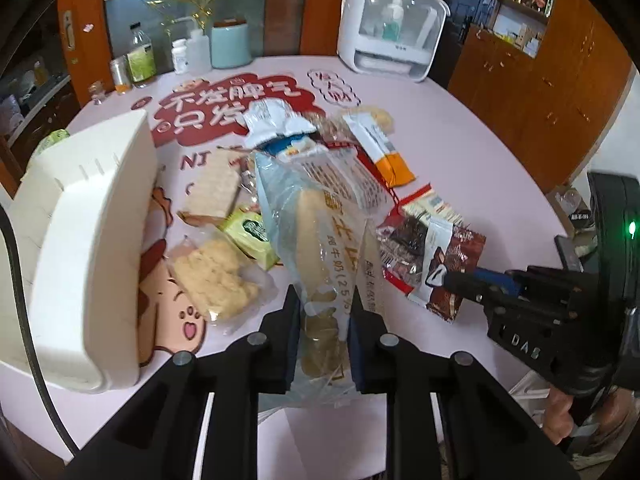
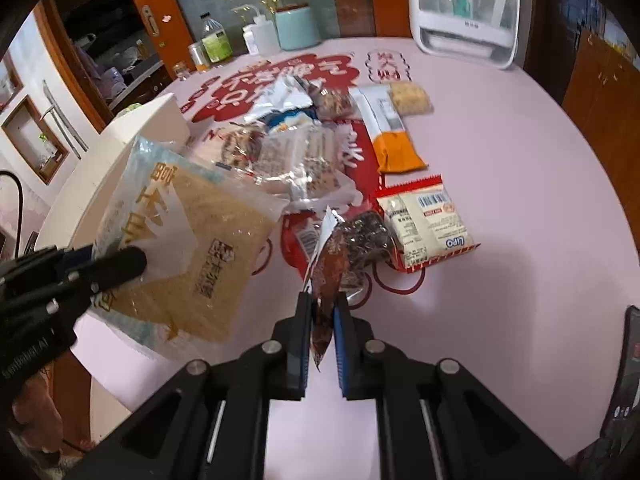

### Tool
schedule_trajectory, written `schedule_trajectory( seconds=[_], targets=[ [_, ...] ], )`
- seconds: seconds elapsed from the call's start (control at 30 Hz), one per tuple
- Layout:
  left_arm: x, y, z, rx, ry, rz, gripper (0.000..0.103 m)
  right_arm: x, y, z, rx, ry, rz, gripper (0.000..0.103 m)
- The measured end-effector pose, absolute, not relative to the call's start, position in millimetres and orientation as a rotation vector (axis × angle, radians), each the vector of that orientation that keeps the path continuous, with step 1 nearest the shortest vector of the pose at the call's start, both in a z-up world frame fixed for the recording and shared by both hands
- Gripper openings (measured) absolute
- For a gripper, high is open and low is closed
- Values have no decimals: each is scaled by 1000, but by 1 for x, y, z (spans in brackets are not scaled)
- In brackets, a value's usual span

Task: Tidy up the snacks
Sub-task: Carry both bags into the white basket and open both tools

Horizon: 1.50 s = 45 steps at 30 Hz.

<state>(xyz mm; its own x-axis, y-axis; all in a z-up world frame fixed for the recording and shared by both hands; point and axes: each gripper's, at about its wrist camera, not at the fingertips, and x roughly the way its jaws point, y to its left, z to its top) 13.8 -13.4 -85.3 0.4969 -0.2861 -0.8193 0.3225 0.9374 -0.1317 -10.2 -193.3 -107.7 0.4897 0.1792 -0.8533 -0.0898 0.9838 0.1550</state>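
The left gripper (image 1: 324, 320) has its jaws pinched on the lower end of a clear bread packet (image 1: 320, 232), a large see-through bag with pale bread inside and printed lettering on the film. The packet hangs clear of the counter (image 1: 480, 160), over the near side of the snack pile. In the right wrist view the same packet (image 2: 180, 248) shows broadside, near the white bin (image 2: 132, 136) that stands at the counter's left edge.

The right gripper (image 2: 322, 320) has its jaws pressed tight on a brown chocolate wrapper (image 2: 326, 276), thin and edge-on between the blue pads. From the left wrist view that wrapper (image 1: 444, 276) is held at its corner, at the right side of the pile.

The remaining snacks lie around the counter's middle, on a red printed design: a red-edged cracker packet (image 2: 428, 220) just beyond the chocolate wrapper, an orange-and-white sachet (image 2: 394, 140) farther back, a green packet (image 1: 252, 236), a clear bag of pale biscuits (image 1: 216, 280) toward the near left, and a wafer block (image 1: 212, 196) beside the bin.

Along the far edge stand a white appliance (image 1: 390, 24), a pale blue canister (image 1: 231, 42) and several bottles (image 1: 140, 56).
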Motion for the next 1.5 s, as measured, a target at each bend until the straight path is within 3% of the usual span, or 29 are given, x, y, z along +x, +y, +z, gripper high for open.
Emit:
schedule_trajectory(
  seconds=[0.3,0.57,0.8,0.97,1.23,1.3,1.33,1.37,1.4,1.43,1.5],
  targets=[
    [-1,26,-33,14,912,-312,18,-23,-162,-55,24,947,204,10],
    [-5,103,18,-14,812,-116,18,-11,-93,5,-60,839,348,10],
    [8,177,32,-8,801,105,18,15,-14,41,-98,767,496,10],
    [25,218,27,1,822,214,18,51,38,38,-102,822,555,10],
    [57,248,-5,-16,914,274,19,101,88,-17,-168,973,551,14],
    [66,248,-16,-1,936,290,25,108,91,-30,-151,1022,559,18],
    [71,248,-22,11,941,301,42,110,93,-34,-145,1043,567,25],
    [75,249,-25,19,944,307,69,113,93,-38,-135,1056,570,27],
    [75,248,-27,27,934,323,79,113,92,-41,-125,1061,564,29],
    [75,248,-28,31,917,335,86,112,91,-41,-120,1063,559,30],
    [71,243,-26,47,902,338,86,108,87,-40,-111,1060,554,30]
  ],
)
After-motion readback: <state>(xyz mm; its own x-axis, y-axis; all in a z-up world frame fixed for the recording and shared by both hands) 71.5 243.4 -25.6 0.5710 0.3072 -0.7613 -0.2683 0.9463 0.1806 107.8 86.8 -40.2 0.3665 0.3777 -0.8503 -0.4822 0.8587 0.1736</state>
